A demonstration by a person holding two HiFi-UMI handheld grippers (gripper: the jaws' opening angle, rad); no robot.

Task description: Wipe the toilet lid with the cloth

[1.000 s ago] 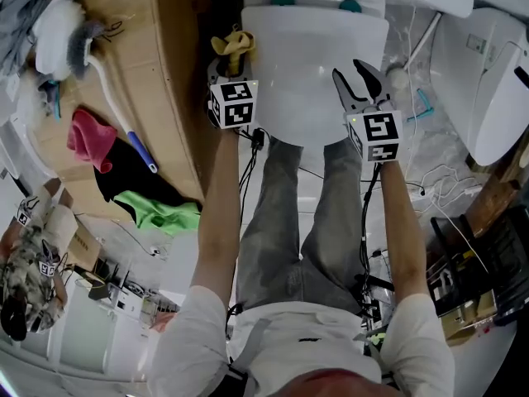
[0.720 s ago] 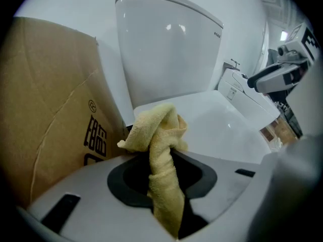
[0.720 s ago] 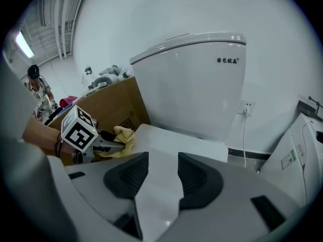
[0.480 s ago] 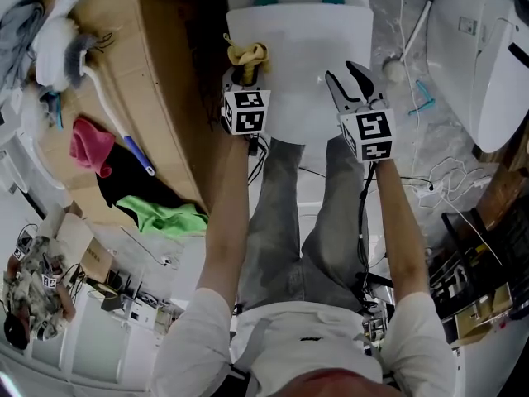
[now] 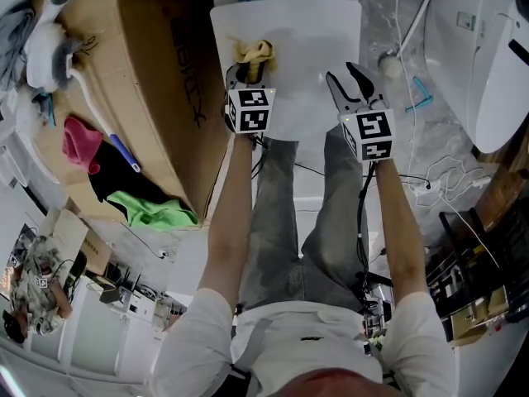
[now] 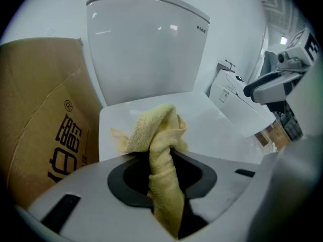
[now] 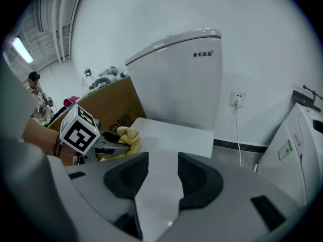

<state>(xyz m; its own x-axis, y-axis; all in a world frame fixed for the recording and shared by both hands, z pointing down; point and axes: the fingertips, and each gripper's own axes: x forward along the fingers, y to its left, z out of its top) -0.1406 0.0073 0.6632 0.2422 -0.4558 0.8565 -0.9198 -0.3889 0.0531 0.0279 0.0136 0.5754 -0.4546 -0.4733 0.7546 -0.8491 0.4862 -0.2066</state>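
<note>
Here, in the head view, the white toilet lid (image 5: 318, 40) lies closed at 12 o'clock, with both arms reaching up toward it. The left gripper (image 5: 248, 71) has its jaws closed on the yellow cloth (image 5: 254, 51). In its own view the cloth (image 6: 157, 135) rises as a twisted strand pinched between the dark jaw pads of the left gripper (image 6: 164, 171) and bunches out ahead of them. The bunch sits over the lid (image 6: 217, 122) near its 9 o'clock edge, though whether it presses on the surface cannot be told. The right gripper (image 5: 346, 78) is over the lid at its 3 o'clock side, jaws well apart. Its own view shows only bare lid (image 7: 174, 130) in the gap of the right gripper (image 7: 157, 173), so it holds nothing. In that view the left gripper's marker cube (image 7: 79, 130) and the cloth (image 7: 128, 135) appear at 9 o'clock, and the upright tank (image 7: 176, 79) stands at 12 o'clock. The tank (image 6: 146, 49) fills the 12 o'clock part of the left gripper view too. A cardboard box (image 5: 157, 73) stands just beside the toilet at 10 o'clock in the head view. On top of the box lie a pink rag (image 5: 78, 143), a black rag (image 5: 111, 179) and a green rag (image 5: 153, 209). A second white toilet (image 5: 483, 48) stands at 2 o'clock, apart from the first.
</note>
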